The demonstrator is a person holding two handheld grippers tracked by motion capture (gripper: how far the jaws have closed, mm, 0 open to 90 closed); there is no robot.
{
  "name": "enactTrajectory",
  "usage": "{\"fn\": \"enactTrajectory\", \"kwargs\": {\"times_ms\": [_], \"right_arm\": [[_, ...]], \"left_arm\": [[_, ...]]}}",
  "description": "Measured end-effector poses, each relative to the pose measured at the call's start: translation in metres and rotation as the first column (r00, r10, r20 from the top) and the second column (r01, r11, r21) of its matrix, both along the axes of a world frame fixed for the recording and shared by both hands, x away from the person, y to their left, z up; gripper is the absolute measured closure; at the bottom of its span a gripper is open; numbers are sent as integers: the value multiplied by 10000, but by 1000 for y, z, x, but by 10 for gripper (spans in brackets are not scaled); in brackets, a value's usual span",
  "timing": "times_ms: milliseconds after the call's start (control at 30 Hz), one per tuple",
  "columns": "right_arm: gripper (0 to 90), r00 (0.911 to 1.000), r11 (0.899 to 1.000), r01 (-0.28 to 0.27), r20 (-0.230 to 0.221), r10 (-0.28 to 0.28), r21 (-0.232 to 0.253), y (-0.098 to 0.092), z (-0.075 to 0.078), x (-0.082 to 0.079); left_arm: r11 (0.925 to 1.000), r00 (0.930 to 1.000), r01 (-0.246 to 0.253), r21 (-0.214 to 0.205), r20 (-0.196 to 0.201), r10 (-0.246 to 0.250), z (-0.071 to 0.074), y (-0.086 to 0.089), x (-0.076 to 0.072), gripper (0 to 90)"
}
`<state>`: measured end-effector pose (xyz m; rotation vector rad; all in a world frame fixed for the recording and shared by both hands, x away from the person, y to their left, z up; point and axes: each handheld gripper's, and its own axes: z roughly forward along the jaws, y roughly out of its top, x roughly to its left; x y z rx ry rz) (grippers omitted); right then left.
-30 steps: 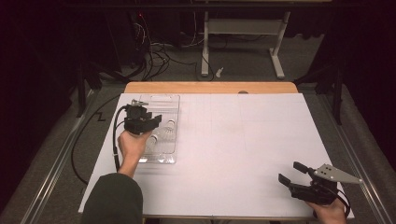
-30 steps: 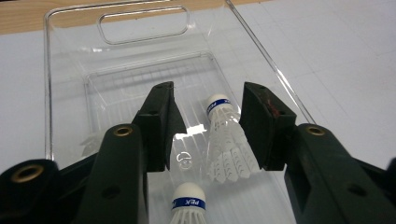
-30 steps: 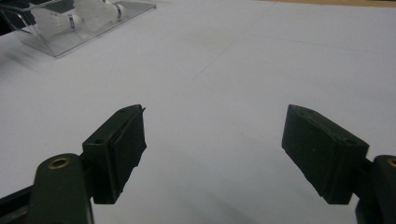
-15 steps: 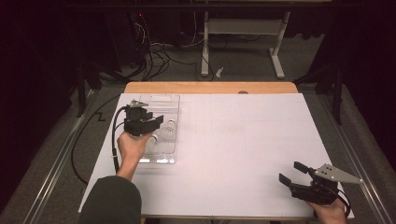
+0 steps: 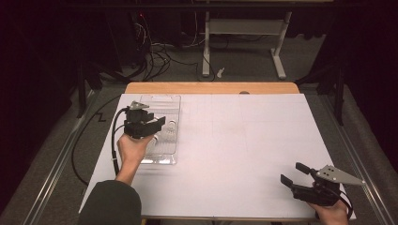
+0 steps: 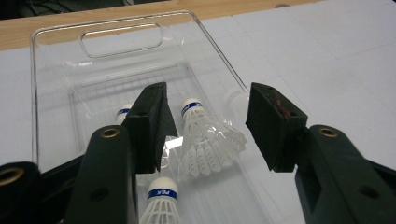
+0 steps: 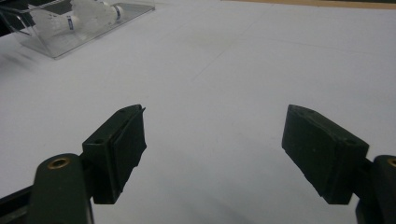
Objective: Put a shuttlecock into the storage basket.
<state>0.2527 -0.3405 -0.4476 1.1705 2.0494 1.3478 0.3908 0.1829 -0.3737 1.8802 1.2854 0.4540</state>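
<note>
A clear plastic tray (image 5: 161,161) lies on the table's left side. In the left gripper view the tray (image 6: 116,25) holds white shuttlecocks with blue-banded corks. One shuttlecock (image 6: 205,135) lies on its side under the gap between my jaws, and another (image 6: 161,200) lies nearer. My left gripper (image 5: 158,123) hovers over the tray. Its jaws have just been opening, and the left gripper (image 6: 208,93) stands open with its pads clear of the shuttlecock. My right gripper (image 5: 292,172) rests near the front right corner, wide open. Between the right gripper (image 7: 215,114) jaws there is only white table.
White paper (image 5: 244,140) covers the table, with a wooden strip (image 5: 211,87) along the far edge. The left gripper's black cable (image 5: 112,145) hangs beside the tray. In the right gripper view the tray (image 7: 56,46) sits far off at the upper left. Cables and a desk frame lie on the floor beyond.
The left gripper's jaws have spread wider over the tray while the hand shifted only slightly. The right gripper has stayed where it was.
</note>
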Motion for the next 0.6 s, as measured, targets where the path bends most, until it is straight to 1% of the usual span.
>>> {"fn": "enactTrajectory", "kwargs": {"times_ms": [100, 300, 400, 600], "right_arm": [[218, 10000, 10000, -1, 3, 1, -6, 0, 0, 0], [218, 10000, 10000, 12, 6, -12, -4, 0, 0, 0], [218, 10000, 10000, 14, 2, -14, -4, 0, 0, 0], [218, 10000, 10000, 34, 2, -34, 3, 0, 0, -1]], "left_arm": [[10000, 10000, 21, 28, -44, -21, -1, 1, -2, 478], [10000, 10000, 19, -63, -81, -19, -2, 5, -6, 467], [9999, 10000, -15, -172, -47, 14, -3, 7, -9, 462], [9998, 10000, -24, -177, -1, 24, -2, 9, -13, 444]]}}
